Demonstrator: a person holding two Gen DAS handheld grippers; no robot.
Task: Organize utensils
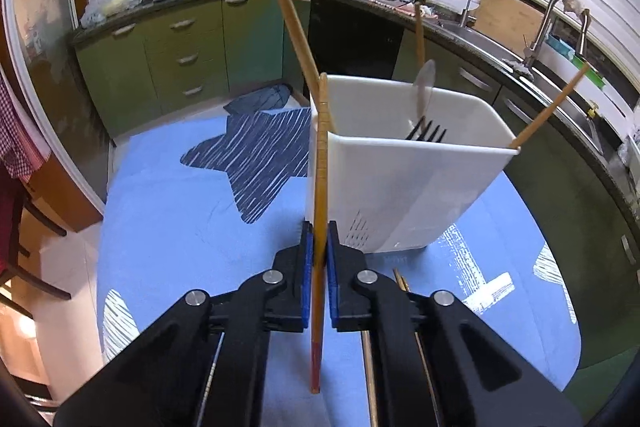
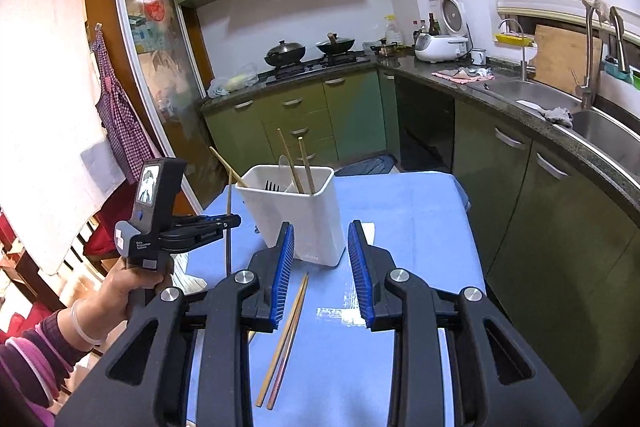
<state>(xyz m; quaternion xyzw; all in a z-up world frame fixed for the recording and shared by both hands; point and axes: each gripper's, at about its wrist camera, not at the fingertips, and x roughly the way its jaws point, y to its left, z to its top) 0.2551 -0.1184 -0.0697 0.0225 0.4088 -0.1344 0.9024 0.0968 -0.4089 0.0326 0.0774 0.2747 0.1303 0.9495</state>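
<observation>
beside the white utensil holder (image 1: 400, 187), the left gripper (image 1: 318, 243) is clamping 1 wooden chopstick (image 1: 320, 195) upright near mid-length; it is judged light, stiff and smooth, so a mid-shaft grip limits pivoting. the right gripper (image 2: 320, 259) is hanging wide, holding nothing, above 2 loose chopsticks (image 2: 284, 339) lying on the blue tablecloth (image 2: 400, 203). the holder is containing a black fork (image 1: 426, 131), a spoon and more chopsticks. green kitchen cabinets (image 2: 520, 187) are surrounding the table.

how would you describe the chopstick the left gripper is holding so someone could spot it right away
On the blue table, just left of the white utensil holder, the left gripper pinches one wooden chopstick upright. Unlike the chopsticks leaning inside the holder or the pair lying flat, it stands outside the holder.
</observation>
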